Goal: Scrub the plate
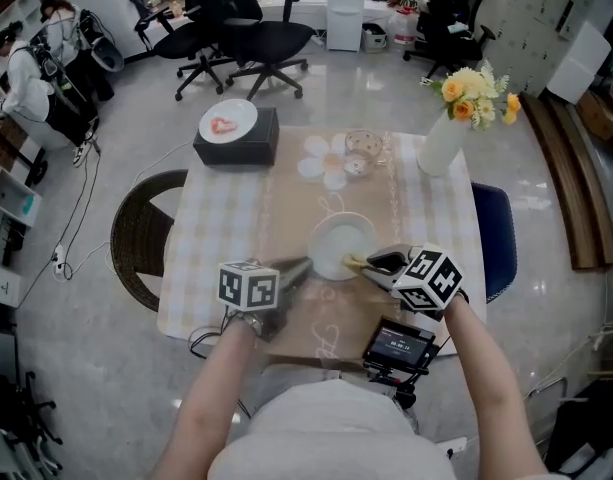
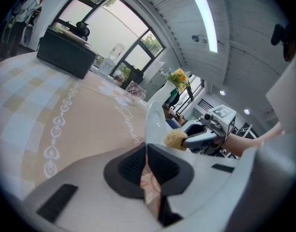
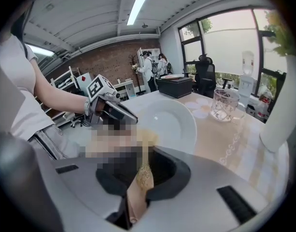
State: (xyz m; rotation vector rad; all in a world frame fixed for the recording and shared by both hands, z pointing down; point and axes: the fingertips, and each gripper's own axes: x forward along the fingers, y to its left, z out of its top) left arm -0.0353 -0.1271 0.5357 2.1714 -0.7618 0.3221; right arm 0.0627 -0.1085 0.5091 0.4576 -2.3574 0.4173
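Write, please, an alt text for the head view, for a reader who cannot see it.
Seen from above, a person's left gripper clamps the rim of a white plate at a table while the right gripper holds a yellow sponge to it. Farther back stand a black box, a glass and a vase of yellow flowers.

Bright, even daylight comes from windows [image 2: 106, 37] far ahead of the left hand-held gripper [image 2: 147, 149], with a ceiling strip light [image 2: 206, 22] above. Both gripper views bulge, darkening at corners; nearest jaws blur.
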